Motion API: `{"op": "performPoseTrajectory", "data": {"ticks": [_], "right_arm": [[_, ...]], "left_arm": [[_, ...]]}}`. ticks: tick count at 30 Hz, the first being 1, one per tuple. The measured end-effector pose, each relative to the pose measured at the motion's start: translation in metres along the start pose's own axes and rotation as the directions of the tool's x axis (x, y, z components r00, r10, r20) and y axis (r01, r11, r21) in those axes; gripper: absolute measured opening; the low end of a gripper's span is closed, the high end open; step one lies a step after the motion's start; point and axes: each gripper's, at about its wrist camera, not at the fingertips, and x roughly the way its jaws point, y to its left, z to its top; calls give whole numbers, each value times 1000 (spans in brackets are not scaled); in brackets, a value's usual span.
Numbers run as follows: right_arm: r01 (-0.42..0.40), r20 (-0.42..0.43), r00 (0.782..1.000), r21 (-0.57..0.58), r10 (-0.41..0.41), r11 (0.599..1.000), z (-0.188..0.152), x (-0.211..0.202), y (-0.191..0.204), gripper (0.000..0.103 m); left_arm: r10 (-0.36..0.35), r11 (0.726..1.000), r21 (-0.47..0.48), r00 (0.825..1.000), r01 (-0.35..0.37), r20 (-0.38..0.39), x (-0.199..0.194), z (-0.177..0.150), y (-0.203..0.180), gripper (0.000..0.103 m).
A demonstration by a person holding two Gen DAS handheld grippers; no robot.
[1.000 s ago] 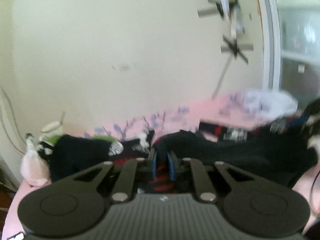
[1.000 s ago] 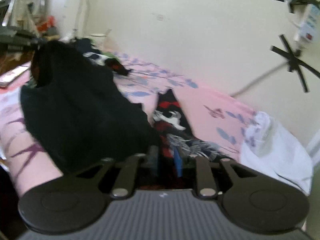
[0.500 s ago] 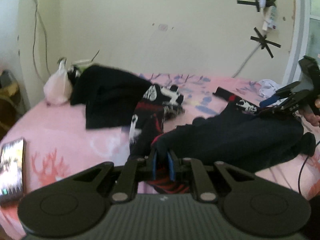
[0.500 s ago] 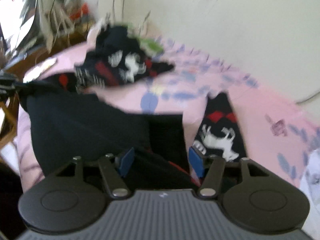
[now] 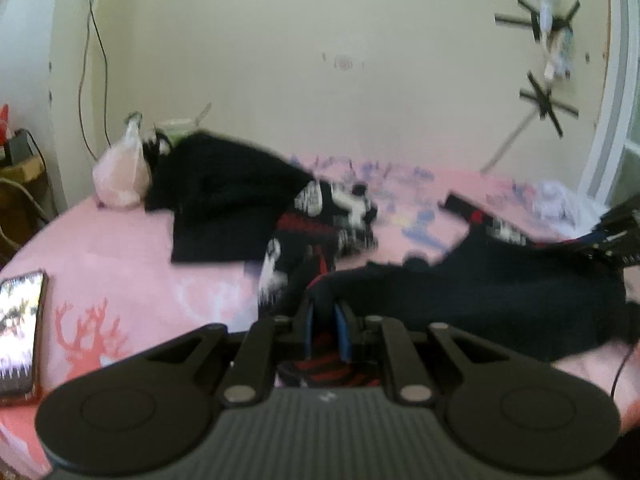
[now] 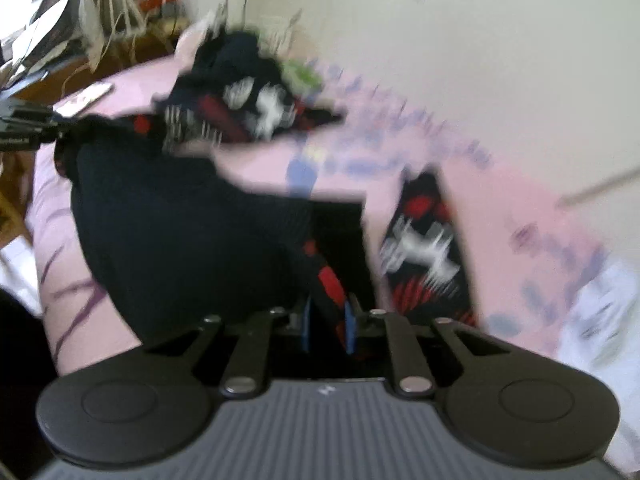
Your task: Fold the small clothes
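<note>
Both grippers are clamped on the same dark garment (image 5: 500,296), which is stretched out over the pink bed (image 5: 120,248). The left gripper (image 5: 325,326) has its jaws pinched nearly closed on one red-striped edge. The right gripper (image 6: 327,326) has its jaws narrowed onto the other end. Patterned clothes (image 5: 332,216) sit behind it, and a phone (image 5: 18,324) is near the bed's left edge.
</note>
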Motion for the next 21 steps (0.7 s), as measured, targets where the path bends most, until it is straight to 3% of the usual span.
{"op": "performPoseTrajectory", "data": {"ticks": [2, 4, 5, 8, 9, 11, 12, 15, 17, 21], "right_arm": [[45, 90, 995, 10, -46, 999, 12, -27, 1, 7], [112, 203, 973, 7, -111, 994, 24, -59, 7, 7], [146, 254, 957, 2, -141, 989, 29, -74, 11, 6], [270, 399, 882, 6, -250, 963, 46, -121, 24, 5], [308, 451, 847, 15, -281, 951, 53, -139, 28, 3], [381, 538, 771, 41, -342, 924, 60, -170, 35, 0], [414, 581, 723, 69, -373, 908, 65, -190, 38, 0], [446, 657, 623, 147, -424, 883, 76, -238, 45, 0], [498, 705, 539, 175, -461, 849, 80, -266, 57, 0], [546, 766, 407, 232, -497, 805, 84, -307, 72, 0]], "left_arm": [[-6, 1000, -16, 998, 7, 61, -6, 16, 0, 11], [4, 1000, -28, 990, 0, 139, -14, 36, 1, 11], [6, 999, -41, 984, 2, 179, -19, 47, 2, 11], [-33, 994, -88, 954, 62, 299, -39, 86, 7, 11], [-43, 993, -92, 940, 79, 339, -47, 99, 8, 11], [-66, 991, -73, 896, 108, 438, -72, 127, 7, 11], [-74, 992, -56, 872, 115, 483, -85, 139, 4, 11], [-101, 992, -2, 793, 127, 601, -126, 175, -10, 8], [-138, 987, 26, 759, 157, 636, -144, 195, -18, 8], [-139, 989, 67, 677, 131, 722, -178, 222, -42, 8]]}}
